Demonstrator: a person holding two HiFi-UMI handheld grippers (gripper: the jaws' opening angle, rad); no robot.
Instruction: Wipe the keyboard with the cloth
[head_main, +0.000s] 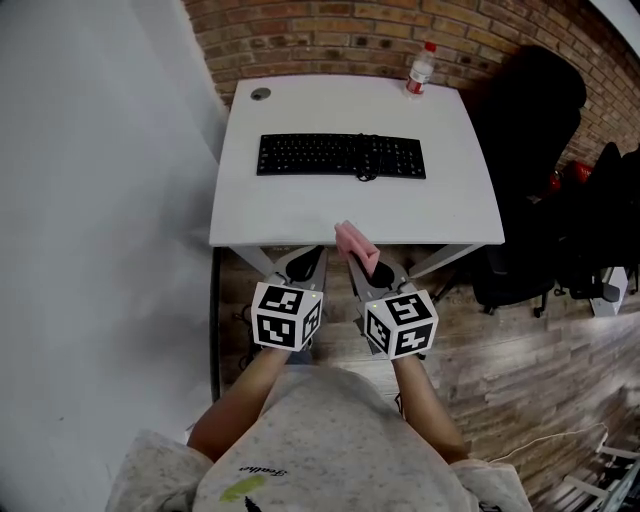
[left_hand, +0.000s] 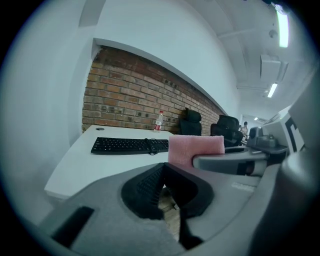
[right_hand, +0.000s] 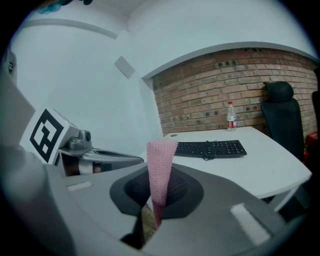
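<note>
The right gripper had its jaws pressed together on a pink cloth, pinched low so that a folded strip stood up free above the pads, probably to leave a loose face for wiping. It hung short of the white desk's near edge, not yet over the black keyboard, which lay flat across the middle of the desk with its cable looped at the front. The left gripper sat just beside the right one, its jaws closed on nothing (its own view showed the ribbed pads meeting at the tips), so it seemed held back as a spare hand. A bottle stood at the far edge, well apart from the keyboard and clear of any wiping path. By this reading, the wipe had not begun.
</note>
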